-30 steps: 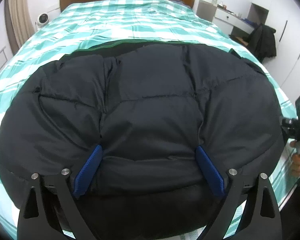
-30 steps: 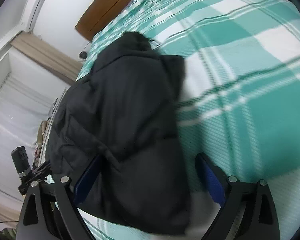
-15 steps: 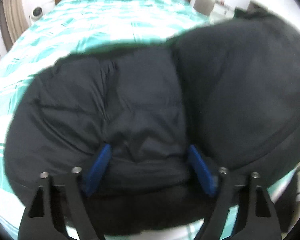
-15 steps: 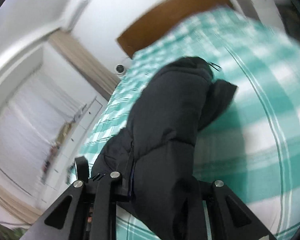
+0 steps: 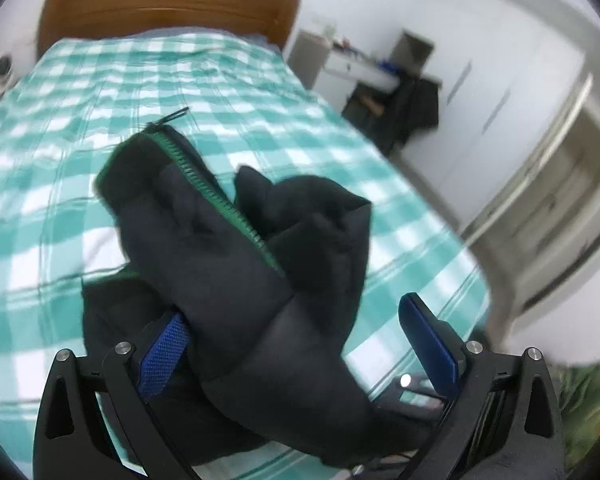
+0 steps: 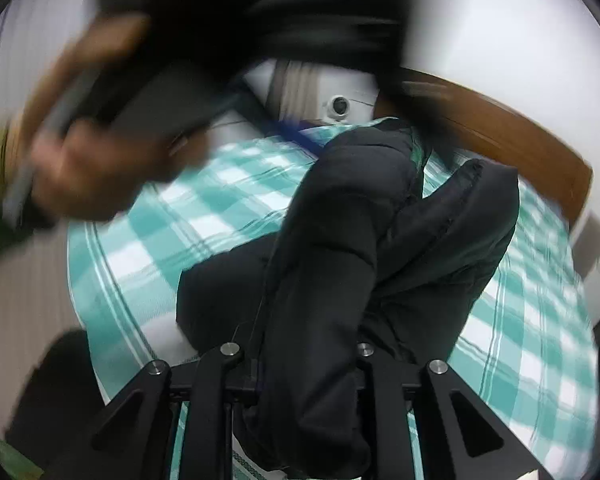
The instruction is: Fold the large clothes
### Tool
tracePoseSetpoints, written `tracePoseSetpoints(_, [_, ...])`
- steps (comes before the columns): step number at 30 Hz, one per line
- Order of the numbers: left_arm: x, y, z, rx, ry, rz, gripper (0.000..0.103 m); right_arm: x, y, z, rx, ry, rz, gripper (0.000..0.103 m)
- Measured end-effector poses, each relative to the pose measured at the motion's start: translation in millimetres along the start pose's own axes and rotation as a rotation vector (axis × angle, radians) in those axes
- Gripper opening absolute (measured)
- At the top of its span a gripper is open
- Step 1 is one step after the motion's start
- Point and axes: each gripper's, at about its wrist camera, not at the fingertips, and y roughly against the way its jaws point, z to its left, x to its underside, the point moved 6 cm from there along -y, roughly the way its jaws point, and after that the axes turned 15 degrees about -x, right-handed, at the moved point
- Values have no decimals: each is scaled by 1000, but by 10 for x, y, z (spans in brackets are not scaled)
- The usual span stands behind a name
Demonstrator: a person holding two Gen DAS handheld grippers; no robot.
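A dark puffer jacket (image 5: 236,264) with a green zipper (image 5: 216,192) hangs bunched above the green checked bed (image 5: 100,92). My left gripper (image 5: 296,340) is open; the jacket drapes between its blue pads (image 5: 164,344) and over the left one. My right gripper (image 6: 300,360) is shut on a thick fold of the jacket (image 6: 360,240), holding it up over the bed (image 6: 180,220). The pads of the right gripper are hidden by the cloth.
A wooden headboard (image 5: 160,12) stands at the far end. A desk with a dark chair (image 5: 400,96) is right of the bed, with white wardrobes (image 5: 500,80) beyond. The person's blurred hand (image 6: 100,160) with the other gripper shows in the right wrist view.
The jacket lay spread flat on the bed; now the right gripper has shut on it and lifted it, bunching it up. Both views have swung fast.
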Motion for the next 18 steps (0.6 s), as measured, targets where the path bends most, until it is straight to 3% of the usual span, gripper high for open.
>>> tracePoseSetpoints(3, [24,-238,-145,-153,-135,52,100,7,-100,122,57,92,20,22])
tracePoseSetpoints(6, [25,-537,-69,-330,-155,119,95,58,-143,290,88,172,34,22])
tracePoseSetpoints(7, [16,-618,-48,-337,-123,152,80,81,-164,306,94,189,34,22])
tracePoseSetpoints(8, [24,-677,-25,-327,-90,178,56,99,-158,308,111,202,29,22])
tracePoseSetpoints(10, [7,-734,34,-316,-34,186,37,91,-110,235,120,173,16,27])
tracePoseSetpoints(11, [12,-710,76,-301,-19,179,33,84,-47,160,82,119,-9,37])
tracePoseSetpoints(12, [10,-677,145,-283,3,173,32,68,60,96,1,54,-41,44])
tracePoseSetpoints(13, [16,-652,244,-273,30,170,31,54,196,71,-102,-1,-79,57])
tracePoseSetpoints(15, [89,-582,553,-286,67,157,31,25,496,-38,-251,-112,-183,61])
tracePoseSetpoints(16, [139,-582,700,-292,91,153,31,11,632,-145,-282,-168,-235,61])
tracePoseSetpoints(18, [315,-582,948,-294,142,158,32,-3,736,-370,-260,-245,-288,61])
